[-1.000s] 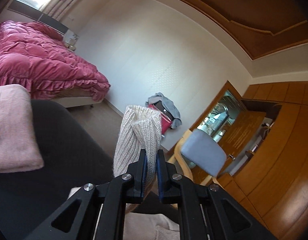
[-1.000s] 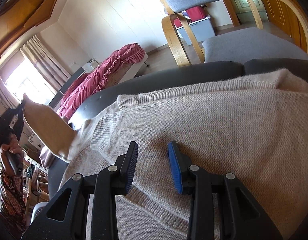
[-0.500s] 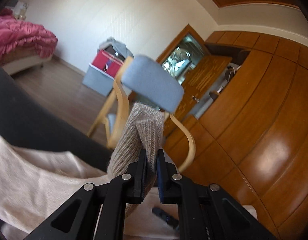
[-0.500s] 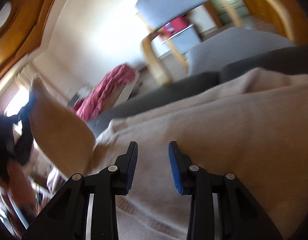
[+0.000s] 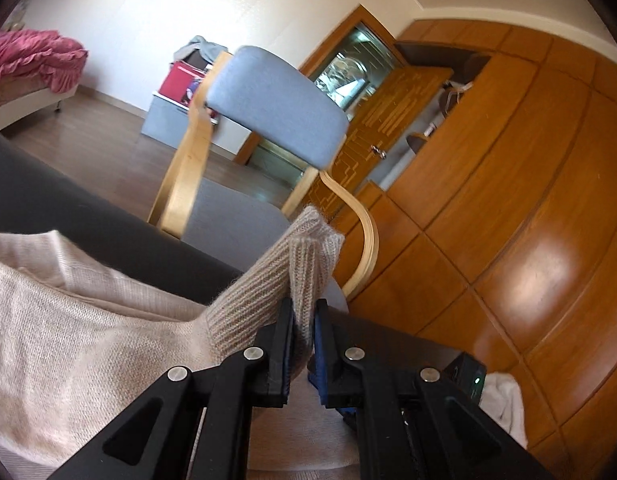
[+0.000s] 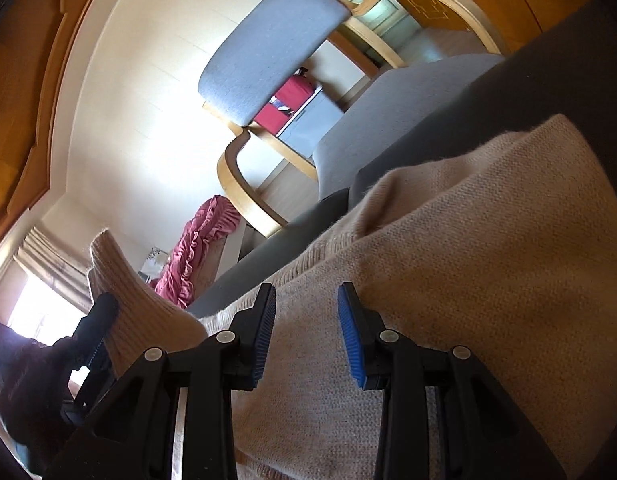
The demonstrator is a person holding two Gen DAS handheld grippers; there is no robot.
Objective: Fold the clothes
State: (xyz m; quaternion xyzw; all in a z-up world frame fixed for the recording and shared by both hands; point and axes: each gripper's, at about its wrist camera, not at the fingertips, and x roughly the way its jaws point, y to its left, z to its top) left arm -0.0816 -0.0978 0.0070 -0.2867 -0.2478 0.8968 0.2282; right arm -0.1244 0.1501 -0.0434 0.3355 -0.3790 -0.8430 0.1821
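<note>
The left wrist view looks forward along the left gripper (image 5: pixel 304 344), low and close over the beige sweater (image 5: pixel 68 320), facing the grey armchair (image 5: pixel 276 100) and the wooden wardrobe (image 5: pixel 508 200) on the right. The right wrist view sits just above the same sweater (image 6: pixel 468 280) behind the right gripper (image 6: pixel 306 336), rolled sideways. Both views share the armchair (image 6: pixel 268 48), the red box (image 6: pixel 288 100), the far pink bedding (image 6: pixel 196 248) and the dark sofa edge (image 6: pixel 268 256).

Grey armchair (image 5: pixel 276 100) with bentwood arms, wooden wardrobe (image 5: pixel 528 200), white wall (image 5: pixel 148 12), wood floor (image 5: pixel 108 152)
</note>
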